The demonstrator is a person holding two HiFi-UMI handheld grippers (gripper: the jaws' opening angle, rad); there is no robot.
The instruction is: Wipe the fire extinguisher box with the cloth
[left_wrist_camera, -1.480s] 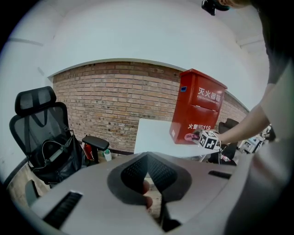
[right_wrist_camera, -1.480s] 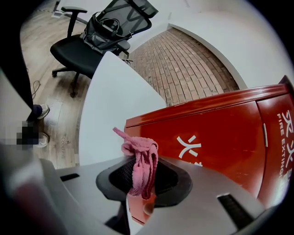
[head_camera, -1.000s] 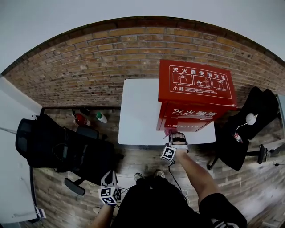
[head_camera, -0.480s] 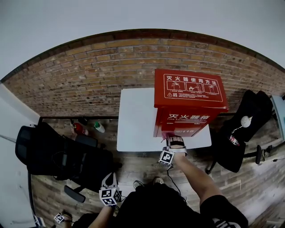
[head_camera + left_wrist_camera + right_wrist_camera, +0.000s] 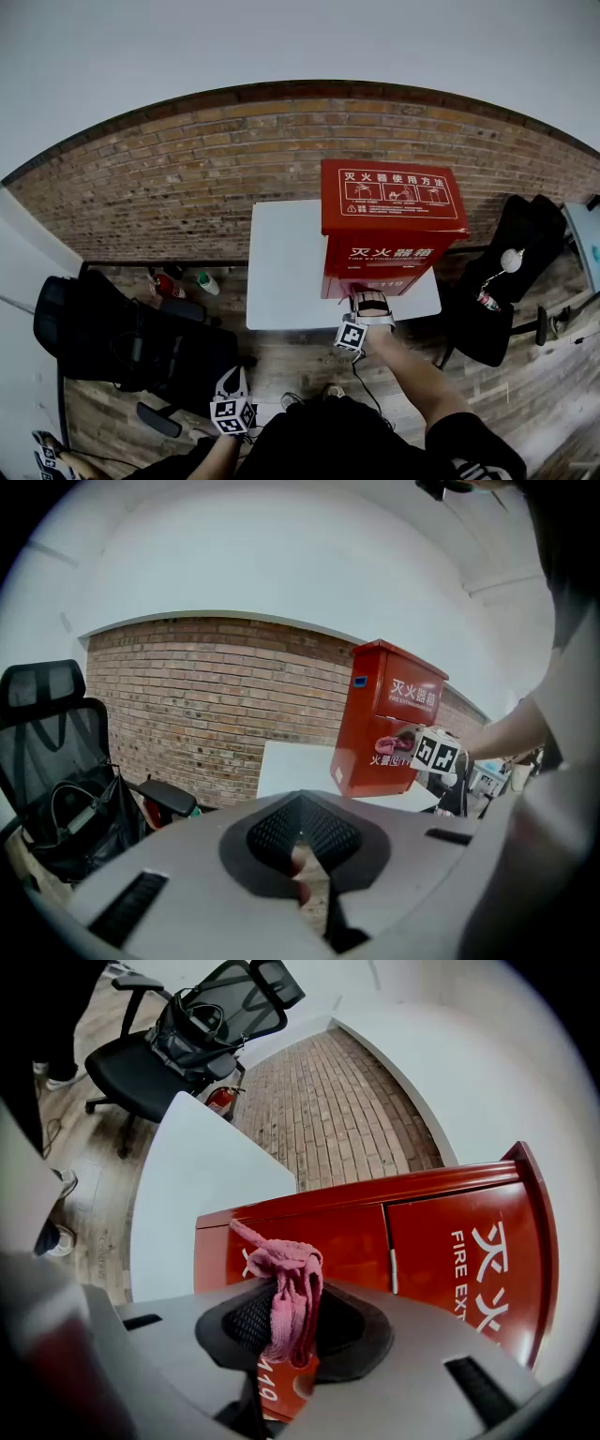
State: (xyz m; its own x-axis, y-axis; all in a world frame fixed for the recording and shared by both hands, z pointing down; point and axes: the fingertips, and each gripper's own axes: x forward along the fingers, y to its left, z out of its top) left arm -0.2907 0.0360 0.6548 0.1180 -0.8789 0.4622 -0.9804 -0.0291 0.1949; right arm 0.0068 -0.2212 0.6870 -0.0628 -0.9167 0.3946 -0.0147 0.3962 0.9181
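At the front of the fire extinguisher box [image 5: 389, 246], the right hand-held gripper [image 5: 367, 293] pinches the cloth [image 5: 291, 1288], probably ready to rub across.

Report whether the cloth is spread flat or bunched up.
Bunched up: the pink cloth is a crumpled wad pinched in the right hand-held gripper, close to the fire extinguisher box.

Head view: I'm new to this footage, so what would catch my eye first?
The red fire extinguisher box with white lettering, standing on a white table against a brick wall. Next, the pink cloth clamped in the right claw, held at the box's front.
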